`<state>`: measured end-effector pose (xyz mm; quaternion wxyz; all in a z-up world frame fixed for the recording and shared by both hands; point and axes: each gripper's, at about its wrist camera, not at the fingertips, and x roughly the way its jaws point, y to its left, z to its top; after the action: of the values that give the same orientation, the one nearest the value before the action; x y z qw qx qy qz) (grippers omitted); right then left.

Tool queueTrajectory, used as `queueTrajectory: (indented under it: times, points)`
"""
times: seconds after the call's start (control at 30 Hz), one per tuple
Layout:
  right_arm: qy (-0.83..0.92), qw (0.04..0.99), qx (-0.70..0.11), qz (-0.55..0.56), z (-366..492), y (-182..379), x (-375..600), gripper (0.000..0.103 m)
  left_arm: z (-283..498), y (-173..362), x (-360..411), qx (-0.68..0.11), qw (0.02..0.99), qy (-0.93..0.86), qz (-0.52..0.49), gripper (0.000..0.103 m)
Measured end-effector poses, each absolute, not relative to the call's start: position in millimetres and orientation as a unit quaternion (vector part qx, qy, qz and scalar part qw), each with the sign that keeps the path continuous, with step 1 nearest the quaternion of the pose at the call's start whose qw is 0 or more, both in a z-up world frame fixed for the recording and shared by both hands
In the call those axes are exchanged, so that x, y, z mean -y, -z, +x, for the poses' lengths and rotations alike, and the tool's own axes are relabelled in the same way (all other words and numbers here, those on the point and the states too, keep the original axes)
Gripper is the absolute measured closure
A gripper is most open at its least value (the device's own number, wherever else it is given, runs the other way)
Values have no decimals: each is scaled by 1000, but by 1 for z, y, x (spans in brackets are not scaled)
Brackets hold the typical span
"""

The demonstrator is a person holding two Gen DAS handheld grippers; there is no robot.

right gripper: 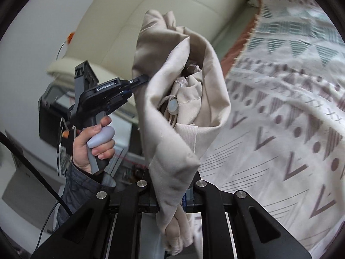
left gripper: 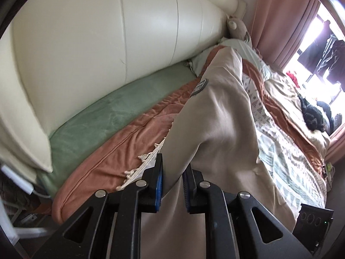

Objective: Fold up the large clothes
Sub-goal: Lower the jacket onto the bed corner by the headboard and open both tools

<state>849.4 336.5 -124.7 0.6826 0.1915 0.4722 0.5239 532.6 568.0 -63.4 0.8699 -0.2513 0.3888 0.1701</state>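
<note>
A large beige garment (left gripper: 222, 116) with a grey badge on it hangs stretched over the bed. My left gripper (left gripper: 172, 185) is shut on a fold of it, the cloth pinched between the blue pads. In the right wrist view the same beige garment (right gripper: 172, 112) bunches up, showing a drawstring and toggle inside. My right gripper (right gripper: 170, 196) is shut on its lower fold. The left gripper (right gripper: 144, 78) shows there too, held by a hand (right gripper: 90, 142), its tips biting into the cloth's left side.
The bed carries an orange blanket (left gripper: 120, 138), a green sheet (left gripper: 103, 116) and a patterned quilt (right gripper: 280, 112). A cream padded headboard (left gripper: 97, 38) stands behind. Pink curtains (left gripper: 286, 21) and a bright window are to the right. A black item (left gripper: 312, 114) lies on the far side.
</note>
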Motion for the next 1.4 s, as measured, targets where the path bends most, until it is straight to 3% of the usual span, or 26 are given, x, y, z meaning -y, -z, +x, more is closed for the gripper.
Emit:
queueTrajectory:
  times: [0.13, 0.33, 0.53, 0.6, 0.63, 0.67, 0.77, 0.9, 1.4]
  points:
    - [-485, 696, -488, 206, 872, 153, -324, 93, 565, 95, -568, -426, 855, -182, -235, 81]
    - [-405, 699, -554, 201, 901, 233, -334, 93, 555, 126, -589, -428, 829, -192, -306, 81]
    - [-416, 715, -534, 176, 898, 208, -347, 94, 516, 139, -584, -431, 828, -197, -299, 80]
    - [-410, 720, -530, 182, 906, 205, -346, 94, 503, 144, -580, -434, 829, -195, -293, 64]
    - [-405, 722, -530, 184, 910, 202, -349, 94, 496, 148, -579, -434, 829, -194, -295, 43]
    - [-401, 723, -532, 182, 912, 200, -351, 94, 489, 151, -579, -432, 828, -199, -297, 32]
    - [-396, 713, -548, 183, 921, 202, -354, 92, 472, 156, -573, -436, 825, -211, -292, 31]
    - [-383, 713, -557, 184, 925, 205, -339, 72, 450, 155, -556, -432, 831, -214, -277, 31]
    - [-339, 773, -520, 133, 890, 167, -288, 72, 401, 164, -477, -412, 845, -238, -243, 31]
